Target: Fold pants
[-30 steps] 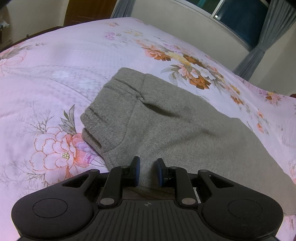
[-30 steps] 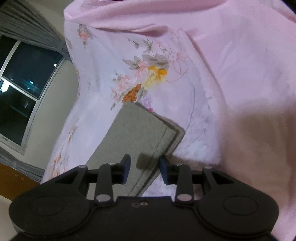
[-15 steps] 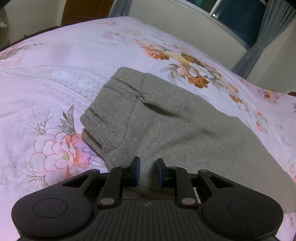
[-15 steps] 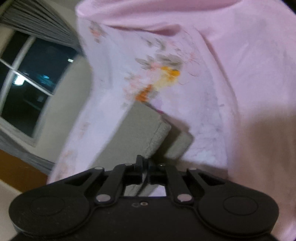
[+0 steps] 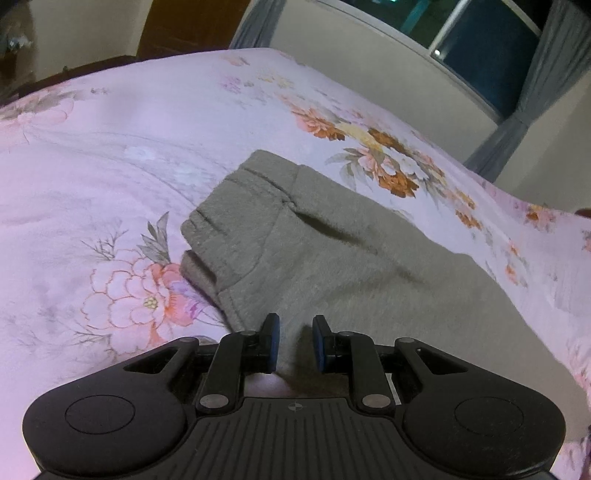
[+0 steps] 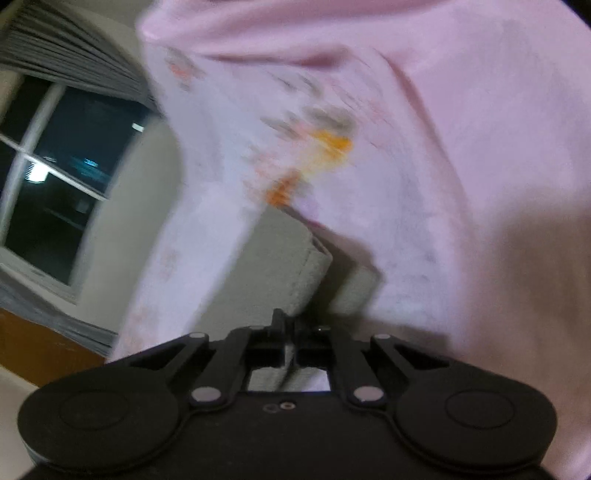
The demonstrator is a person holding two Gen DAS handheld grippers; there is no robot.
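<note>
Grey pants [image 5: 351, 277] lie across a pink floral bedsheet [image 5: 110, 166], with the waistband [image 5: 236, 221] toward the left. My left gripper [image 5: 295, 343] sits at their near edge by the waistband, its blue pads narrowly apart with a ridge of grey cloth pinched between them. In the blurred right wrist view, the leg end of the pants [image 6: 280, 258] lies on the sheet. My right gripper [image 6: 290, 325] is closing tight on the hem's top layer, which stands lifted off the layer below.
The bedsheet [image 6: 461, 147] rises in folds beyond the leg end. A dark window [image 6: 55, 184] and grey curtain [image 5: 517, 122] flank the bed's far side. A dark wooden door [image 5: 177, 29] stands behind the bed.
The right jaws went from open around the leg hem to pinched on it, and the top layer has lifted. The left gripper and waistband end have not moved.
</note>
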